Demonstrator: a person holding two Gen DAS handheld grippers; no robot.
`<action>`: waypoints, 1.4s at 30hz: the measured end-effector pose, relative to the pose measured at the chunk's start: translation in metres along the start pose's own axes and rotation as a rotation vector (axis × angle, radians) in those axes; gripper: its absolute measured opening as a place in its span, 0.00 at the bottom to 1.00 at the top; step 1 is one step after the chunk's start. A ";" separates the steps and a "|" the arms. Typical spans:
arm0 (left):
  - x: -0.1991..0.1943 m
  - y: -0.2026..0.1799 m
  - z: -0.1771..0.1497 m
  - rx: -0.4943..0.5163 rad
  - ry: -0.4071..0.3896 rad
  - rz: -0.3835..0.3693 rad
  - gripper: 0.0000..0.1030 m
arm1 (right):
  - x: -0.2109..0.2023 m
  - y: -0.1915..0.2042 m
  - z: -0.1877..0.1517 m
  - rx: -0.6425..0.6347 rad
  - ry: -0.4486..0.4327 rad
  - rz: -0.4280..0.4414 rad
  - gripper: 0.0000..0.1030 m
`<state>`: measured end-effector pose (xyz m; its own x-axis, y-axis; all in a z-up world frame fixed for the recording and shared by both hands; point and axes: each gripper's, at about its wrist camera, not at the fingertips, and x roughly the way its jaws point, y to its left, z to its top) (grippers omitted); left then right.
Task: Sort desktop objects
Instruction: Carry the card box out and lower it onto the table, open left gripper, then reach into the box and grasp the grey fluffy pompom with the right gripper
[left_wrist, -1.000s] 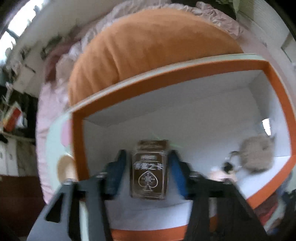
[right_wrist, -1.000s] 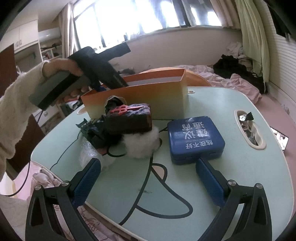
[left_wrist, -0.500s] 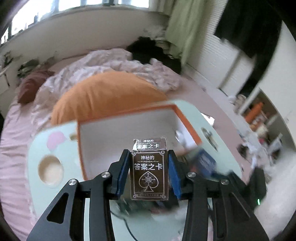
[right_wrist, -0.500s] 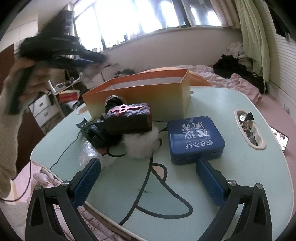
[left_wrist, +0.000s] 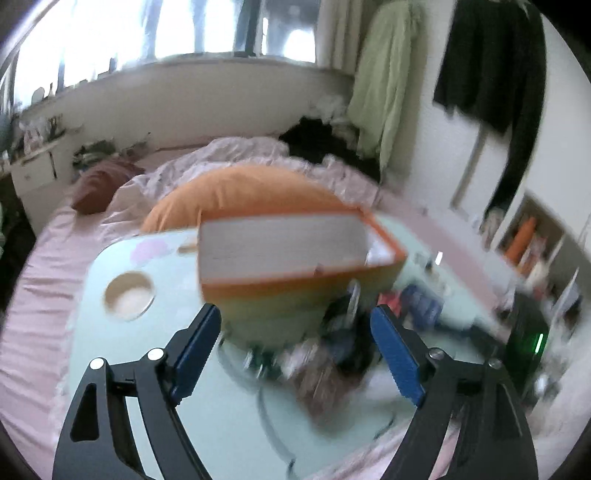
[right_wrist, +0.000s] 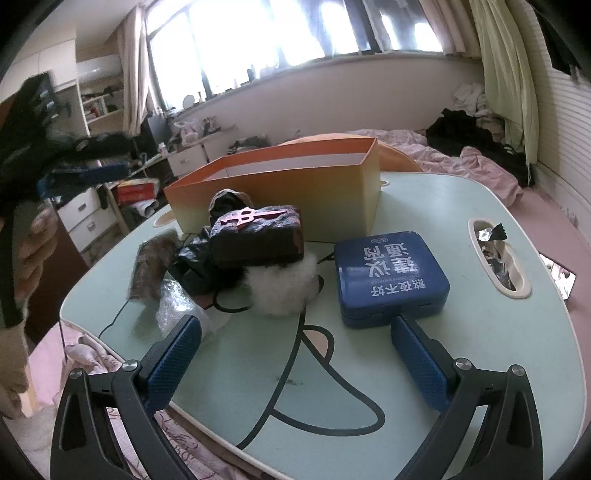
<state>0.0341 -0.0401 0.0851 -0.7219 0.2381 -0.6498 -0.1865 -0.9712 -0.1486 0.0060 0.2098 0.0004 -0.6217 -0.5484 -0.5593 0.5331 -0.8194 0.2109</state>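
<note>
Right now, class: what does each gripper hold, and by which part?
Nothing. The left gripper has just opened, empty; the right gripper is open, empty, above the table.

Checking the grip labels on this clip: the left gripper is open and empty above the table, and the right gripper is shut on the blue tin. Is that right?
Not quite. The right wrist view shows the right gripper open, with nothing between its blue pads; the blue tin lies on the table just beyond them. The left gripper is indeed open and empty.
</note>
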 end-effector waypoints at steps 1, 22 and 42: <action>-0.001 -0.003 -0.012 0.027 0.016 0.018 0.81 | 0.000 0.000 0.000 0.000 0.000 -0.001 1.00; 0.054 -0.015 -0.093 0.031 0.003 0.131 1.00 | -0.001 0.014 0.012 -0.106 0.031 -0.024 0.96; 0.048 -0.020 -0.098 0.033 -0.037 0.137 1.00 | 0.170 -0.009 0.180 -0.150 0.968 -0.250 0.20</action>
<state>0.0682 -0.0109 -0.0158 -0.7659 0.1038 -0.6346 -0.1058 -0.9938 -0.0348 -0.2081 0.0941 0.0479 -0.0279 0.0618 -0.9977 0.5597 -0.8260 -0.0669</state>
